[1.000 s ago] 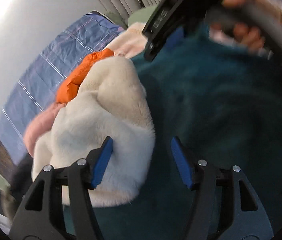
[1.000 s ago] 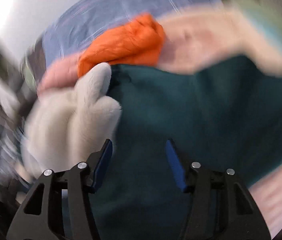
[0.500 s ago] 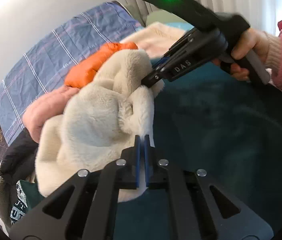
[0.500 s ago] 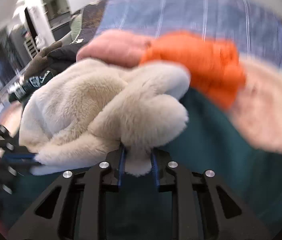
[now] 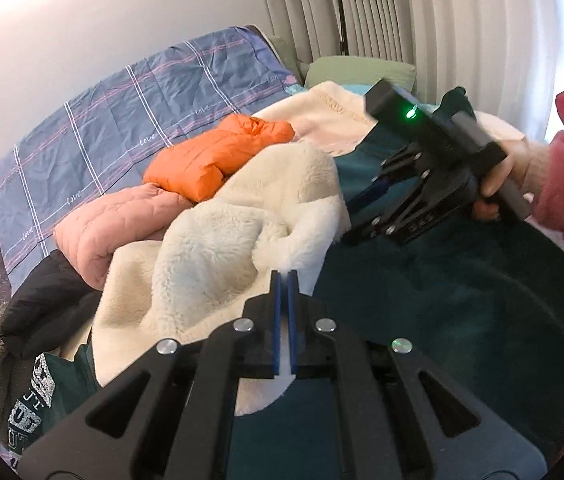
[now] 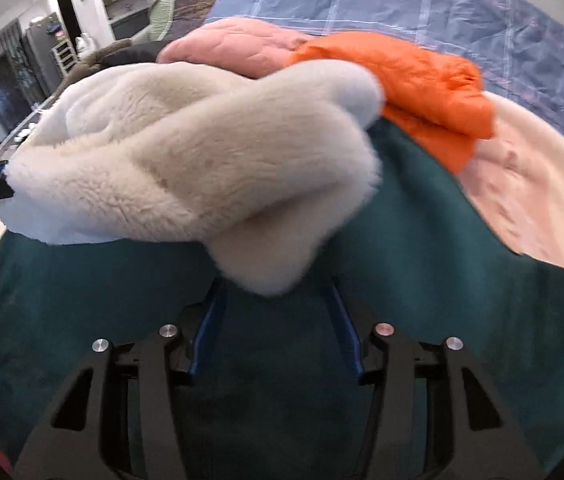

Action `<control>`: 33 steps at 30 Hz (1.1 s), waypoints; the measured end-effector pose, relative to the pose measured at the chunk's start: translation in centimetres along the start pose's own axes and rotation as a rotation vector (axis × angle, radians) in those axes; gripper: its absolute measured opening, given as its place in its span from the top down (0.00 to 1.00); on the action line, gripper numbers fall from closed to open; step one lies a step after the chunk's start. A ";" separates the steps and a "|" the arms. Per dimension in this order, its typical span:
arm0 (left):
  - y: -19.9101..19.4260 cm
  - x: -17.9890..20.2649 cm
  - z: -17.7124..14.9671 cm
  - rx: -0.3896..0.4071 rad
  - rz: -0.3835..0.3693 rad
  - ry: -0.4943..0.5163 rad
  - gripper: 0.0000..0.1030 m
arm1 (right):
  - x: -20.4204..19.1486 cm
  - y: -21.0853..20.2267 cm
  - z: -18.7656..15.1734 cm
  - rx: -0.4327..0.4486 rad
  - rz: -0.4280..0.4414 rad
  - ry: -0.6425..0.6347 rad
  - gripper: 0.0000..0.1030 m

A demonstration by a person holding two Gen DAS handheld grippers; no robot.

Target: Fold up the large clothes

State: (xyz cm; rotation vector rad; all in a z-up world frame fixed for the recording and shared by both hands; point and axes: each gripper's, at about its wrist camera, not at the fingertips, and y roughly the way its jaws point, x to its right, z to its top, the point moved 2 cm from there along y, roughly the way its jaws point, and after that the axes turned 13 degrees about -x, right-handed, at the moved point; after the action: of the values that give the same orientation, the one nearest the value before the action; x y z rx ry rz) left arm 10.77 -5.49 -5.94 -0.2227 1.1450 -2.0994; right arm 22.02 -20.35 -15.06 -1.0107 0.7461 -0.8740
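Note:
A bunched cream fleece garment (image 5: 218,248) lies on a dark teal blanket (image 5: 461,300). My left gripper (image 5: 285,276) is shut on a fold of the fleece at its near edge. In the right wrist view the fleece (image 6: 202,160) fills the middle. My right gripper (image 6: 274,300) is open, its jaws spread either side of a hanging corner of the fleece. It also shows in the left wrist view (image 5: 365,200), held at the fleece's right edge.
An orange puffer jacket (image 5: 222,152), a pink quilted garment (image 5: 110,228) and a black garment (image 5: 46,304) lie behind the fleece. A blue plaid sheet (image 5: 130,108) covers the bed. A cream blanket (image 6: 533,200) lies at the right. Curtains (image 5: 361,12) hang behind.
My right gripper has opened and let go of the fleece corner. My left gripper stays shut on the fleece, which has lifted and spread a little.

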 end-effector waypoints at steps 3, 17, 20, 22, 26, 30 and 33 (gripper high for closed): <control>-0.5 -0.1 -0.5 -0.002 -0.015 0.000 0.98 | 0.7 0.6 1.3 0.021 -0.072 0.014 0.88; 4.0 6.9 -3.4 -0.114 -0.201 0.164 1.00 | 5.8 -7.5 -0.6 0.233 -0.362 0.317 0.99; 5.2 8.5 -3.2 -0.135 -0.191 0.205 1.00 | 1.7 -9.8 0.3 0.294 -0.215 0.212 0.96; 5.4 8.8 -3.1 -0.135 -0.191 0.206 1.00 | -1.7 -9.3 1.2 0.290 -0.130 0.128 0.96; 3.2 7.0 -3.7 -0.106 -0.159 0.152 0.94 | -6.7 -4.3 1.2 0.109 -0.119 0.002 0.95; 0.7 0.8 -6.5 -0.102 -0.064 -0.011 0.83 | -6.4 0.7 -0.8 -0.077 -0.237 -0.002 0.93; 0.6 -5.8 -9.8 -0.148 0.052 -0.185 0.83 | -6.8 -1.6 -0.3 -0.034 -0.238 0.093 0.94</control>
State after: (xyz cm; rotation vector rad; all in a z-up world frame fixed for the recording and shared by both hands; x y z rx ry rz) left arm 10.71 4.67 -11.15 -0.4420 1.1816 -1.9068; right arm 18.23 -14.93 -12.82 -1.1093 0.7303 -1.1231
